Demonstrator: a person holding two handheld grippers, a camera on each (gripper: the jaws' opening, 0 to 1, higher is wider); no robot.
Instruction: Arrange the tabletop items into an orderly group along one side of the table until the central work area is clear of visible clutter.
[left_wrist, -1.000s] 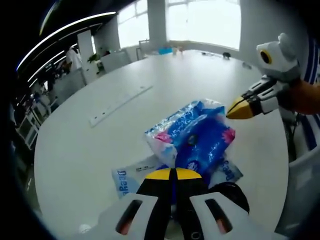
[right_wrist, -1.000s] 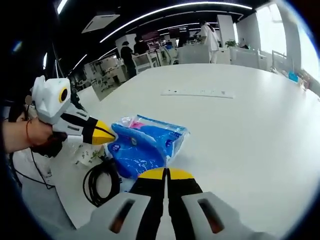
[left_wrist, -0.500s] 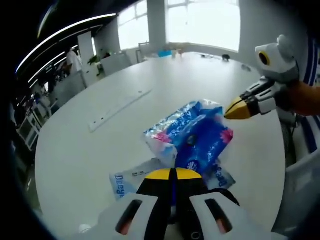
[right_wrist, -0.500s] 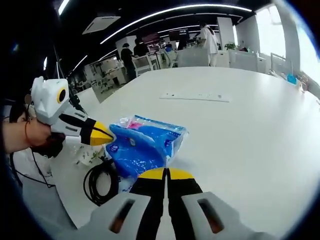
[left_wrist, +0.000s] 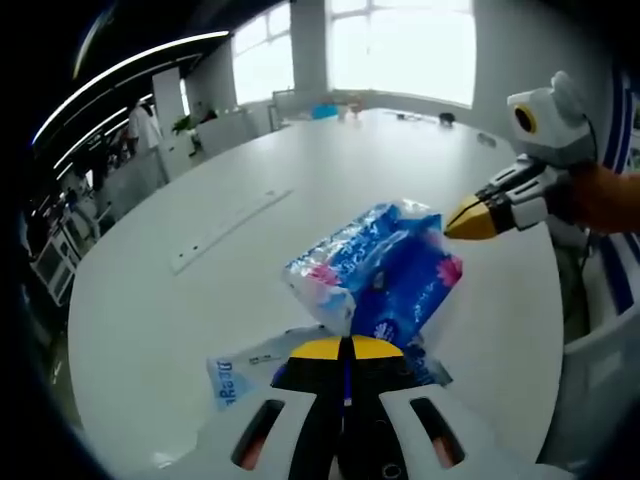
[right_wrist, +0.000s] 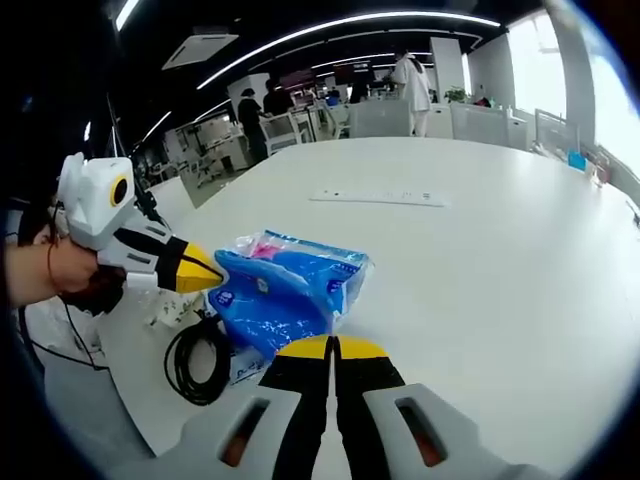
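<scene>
Compared with a second ago, the blue plastic tissue pack (left_wrist: 375, 270) is seen slightly higher and farther from the left gripper (left_wrist: 347, 347) in the left gripper view, and more of the flat white wipes packet with blue lettering (left_wrist: 250, 366) is exposed beneath it. The yellow tip of the right gripper (left_wrist: 468, 220) has been brought closer to the pack's upper corner, apparently touching it, though contact cannot be confirmed.

In the right gripper view, the left gripper's yellow tip (right_wrist: 205, 271) is set against the pack's near end, with a hand (right_wrist: 45, 272) wrapped around its white body. Both grippers' jaws are closed, with nothing between them. The pack lies near the edge of the round white table (right_wrist: 500, 260), beside a coiled black cable (right_wrist: 197, 358).
</scene>
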